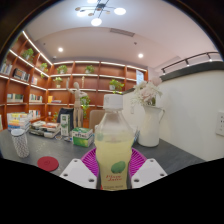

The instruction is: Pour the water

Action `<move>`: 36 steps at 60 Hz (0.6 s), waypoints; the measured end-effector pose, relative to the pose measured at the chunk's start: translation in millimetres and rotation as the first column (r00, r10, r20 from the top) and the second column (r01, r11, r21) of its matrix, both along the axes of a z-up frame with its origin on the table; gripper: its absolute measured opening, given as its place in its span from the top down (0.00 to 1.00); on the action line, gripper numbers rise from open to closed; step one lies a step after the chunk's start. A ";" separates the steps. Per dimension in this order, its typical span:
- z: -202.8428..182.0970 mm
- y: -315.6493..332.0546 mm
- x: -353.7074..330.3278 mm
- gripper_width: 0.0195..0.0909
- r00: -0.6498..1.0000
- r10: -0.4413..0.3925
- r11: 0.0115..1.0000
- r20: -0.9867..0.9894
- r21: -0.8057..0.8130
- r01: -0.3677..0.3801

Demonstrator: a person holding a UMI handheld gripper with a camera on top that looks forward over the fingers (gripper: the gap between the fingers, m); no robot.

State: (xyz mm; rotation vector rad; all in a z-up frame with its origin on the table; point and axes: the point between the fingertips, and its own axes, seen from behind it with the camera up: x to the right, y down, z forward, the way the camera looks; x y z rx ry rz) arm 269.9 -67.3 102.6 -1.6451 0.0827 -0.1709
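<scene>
A lit room with wooden wall shelves (60, 80) behind a grey worktop (60, 158), a bottle held up close.

The jaws (113, 172) are closed on a clear plastic bottle (113, 140) of pale yellowish liquid with a green label; both pink pads (90, 160) press its sides, and it stands upright. To the left on the worktop lie a red lid (47, 163) and a ribbed white cup (20, 142), both well apart from the bottle, with bare surface between. Boxes (45, 127) crowd the far edge. A white vase (150, 120) with flowers stands beyond the bottle to the right, near a white wall (190, 115).
</scene>
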 end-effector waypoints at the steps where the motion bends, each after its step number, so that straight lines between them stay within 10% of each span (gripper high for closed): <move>1: 0.0 -0.2 -1.0 0.80 1.000 -0.001 1.000 0.011 -0.008 0.001; 17: 11.5 15.7 -77.4 0.80 0.874 0.104 0.989 0.474 -0.142 -0.040; 36: 30.5 45.0 -185.5 0.77 0.361 0.245 0.969 0.900 -0.239 -0.062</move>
